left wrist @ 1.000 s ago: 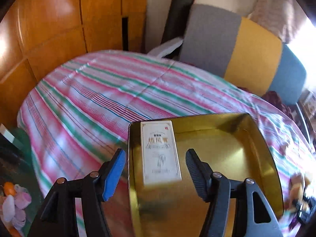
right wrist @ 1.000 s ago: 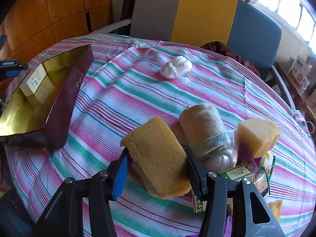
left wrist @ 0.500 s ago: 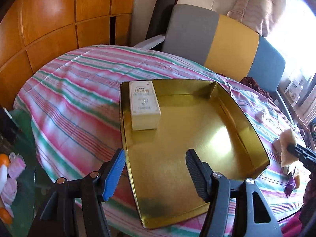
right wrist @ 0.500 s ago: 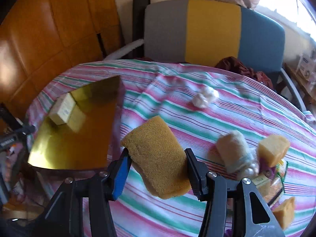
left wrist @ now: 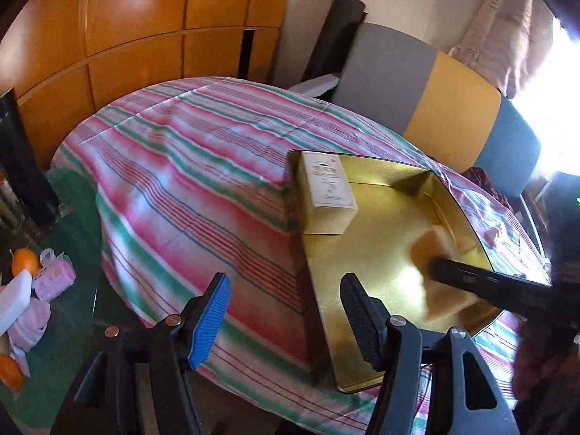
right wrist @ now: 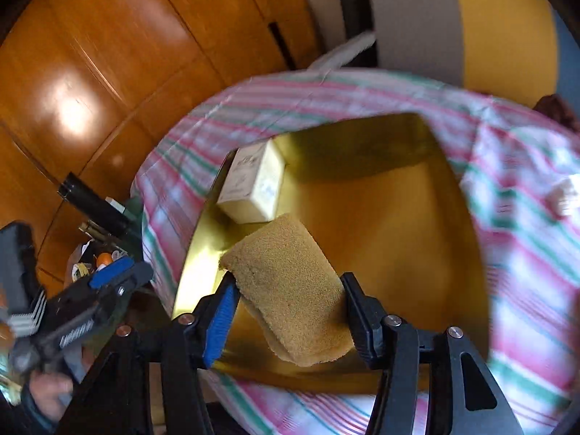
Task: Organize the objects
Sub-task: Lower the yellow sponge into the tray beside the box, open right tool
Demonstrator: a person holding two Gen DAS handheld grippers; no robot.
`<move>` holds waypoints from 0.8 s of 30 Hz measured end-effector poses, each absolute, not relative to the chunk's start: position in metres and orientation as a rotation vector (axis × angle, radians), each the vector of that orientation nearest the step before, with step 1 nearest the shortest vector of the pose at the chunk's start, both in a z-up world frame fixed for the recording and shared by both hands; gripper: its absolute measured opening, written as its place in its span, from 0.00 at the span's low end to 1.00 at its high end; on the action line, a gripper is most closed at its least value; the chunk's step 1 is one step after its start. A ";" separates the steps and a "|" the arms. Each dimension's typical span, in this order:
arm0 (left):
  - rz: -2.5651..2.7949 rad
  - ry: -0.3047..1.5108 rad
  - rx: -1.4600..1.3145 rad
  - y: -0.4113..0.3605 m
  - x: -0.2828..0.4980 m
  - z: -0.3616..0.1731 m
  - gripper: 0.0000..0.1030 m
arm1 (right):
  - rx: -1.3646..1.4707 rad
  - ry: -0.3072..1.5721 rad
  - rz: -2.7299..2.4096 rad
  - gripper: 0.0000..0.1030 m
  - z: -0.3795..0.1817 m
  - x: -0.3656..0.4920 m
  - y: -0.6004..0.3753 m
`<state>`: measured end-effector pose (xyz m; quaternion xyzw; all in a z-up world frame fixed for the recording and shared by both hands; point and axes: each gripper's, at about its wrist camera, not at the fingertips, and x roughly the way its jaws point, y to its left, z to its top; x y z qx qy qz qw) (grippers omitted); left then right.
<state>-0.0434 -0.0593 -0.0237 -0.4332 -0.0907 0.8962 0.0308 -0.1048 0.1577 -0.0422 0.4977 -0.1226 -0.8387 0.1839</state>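
A gold tray (left wrist: 377, 250) lies on the striped table, with a cream box (left wrist: 328, 190) in its far left corner. My right gripper (right wrist: 290, 302) is shut on a tan sponge (right wrist: 293, 290) and holds it over the tray (right wrist: 406, 224), just in front of the cream box (right wrist: 253, 186). In the left wrist view the right gripper reaches in from the right over the tray, and the sponge (left wrist: 435, 250) is blurred. My left gripper (left wrist: 284, 313) is open and empty, off the tray's near left edge, above the tablecloth.
The striped cloth (left wrist: 188, 181) covers a round table. A grey, yellow and blue chair (left wrist: 449, 108) stands behind it, and wooden panels (left wrist: 127, 29) are on the left. A low green surface (left wrist: 21, 290) with oranges and pink items lies at far left.
My right gripper has carried the sponge left from the pile to above the tray. My left gripper has drawn back and left, away from the tray and box.
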 end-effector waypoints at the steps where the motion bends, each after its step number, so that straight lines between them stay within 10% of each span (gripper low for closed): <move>1: 2.760 -0.287 -1.338 -0.062 -0.043 -0.025 0.62 | 1.433 -0.384 -2.339 0.56 -0.049 -0.114 0.147; 8: 2.716 -0.326 -1.363 -0.071 -0.041 -0.035 0.61 | 1.501 -0.650 -2.186 0.69 -0.080 -0.147 0.112; 24: 2.766 -0.204 -1.286 -0.053 -0.034 -0.020 0.61 | 1.318 -0.235 -2.496 0.87 -0.043 -0.093 0.138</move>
